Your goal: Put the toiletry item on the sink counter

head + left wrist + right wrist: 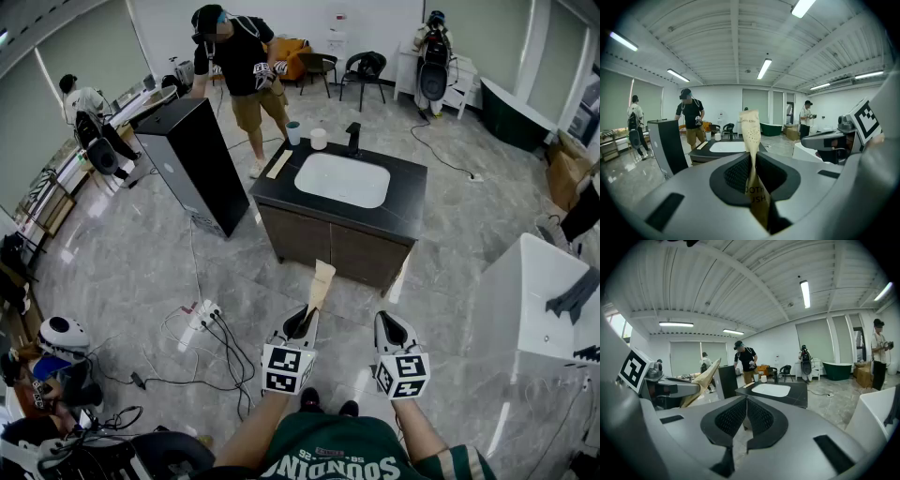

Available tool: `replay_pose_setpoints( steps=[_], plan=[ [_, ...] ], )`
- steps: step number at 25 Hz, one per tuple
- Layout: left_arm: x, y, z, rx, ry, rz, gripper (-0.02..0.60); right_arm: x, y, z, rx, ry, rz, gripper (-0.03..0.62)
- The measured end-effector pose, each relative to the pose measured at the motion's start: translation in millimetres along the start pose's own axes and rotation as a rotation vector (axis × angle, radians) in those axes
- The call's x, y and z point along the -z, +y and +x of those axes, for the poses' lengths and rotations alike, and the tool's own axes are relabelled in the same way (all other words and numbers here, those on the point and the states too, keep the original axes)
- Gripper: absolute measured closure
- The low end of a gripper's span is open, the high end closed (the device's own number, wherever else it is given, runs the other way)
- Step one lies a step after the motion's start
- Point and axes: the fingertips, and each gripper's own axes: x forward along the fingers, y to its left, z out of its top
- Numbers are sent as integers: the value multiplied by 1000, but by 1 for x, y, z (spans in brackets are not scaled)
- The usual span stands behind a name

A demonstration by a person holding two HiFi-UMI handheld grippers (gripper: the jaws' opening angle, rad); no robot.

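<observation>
Toothbrush packet (321,281) (flat, tan kraft paper, long and narrow) is sitting clamped in the left gripper (305,319), held out over the grey marble-look floor (141,262) in front of the vanity, well short of it. In the left gripper view the toothbrush packet (751,136) is standing upright between the two ribbed black pads (738,176), which are pressing on its lower part from both sides. Dark print on the paper is showing partly between the jaws: "OOTH" over "USH" (the first letters are hidden by the pad). A smaller printed line near the packet's top is too small to read with certainty; a field of fine dots is running below it.

Right gripper (389,323) is hovering beside the left one; in its own view the right gripper (745,416) is showing its jaws together with nothing between them.

Black sink counter (412,187) is carrying a white rectangular basin (342,178), a black faucet (353,137), a pale cup (293,132), a white roll (319,139) and a second flat tan packet (279,164) at its left edge.
</observation>
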Motion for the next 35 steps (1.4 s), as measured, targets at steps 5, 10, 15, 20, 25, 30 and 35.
replay_pose_setpoints(
  steps=[5, 10, 15, 20, 25, 30, 35],
  plan=[
    [0, 2, -1, 5, -1, -4, 534, 2, 3, -3, 11, 3, 3, 551],
    [4, 3, -1, 19, 7, -1, 534, 4, 10, -1, 4, 7, 10, 551],
    [9, 5, -3, 24, 9, -10, 534, 9, 14, -4, 7, 11, 11, 551],
    [8, 4, -3, 27, 6, -9, 534, 11, 13, -7, 9, 15, 19, 551],
    [9, 10, -4, 32, 9, -16, 534, 6, 13, -2, 8, 6, 15, 552],
    [8, 20, -1, 40, 13, -19, 534, -1, 16, 4, 14, -7, 10, 551],
    [7, 32, 4, 47, 10, -19, 534, 0, 22, 12, 23, -1, 12, 551]
  ],
)
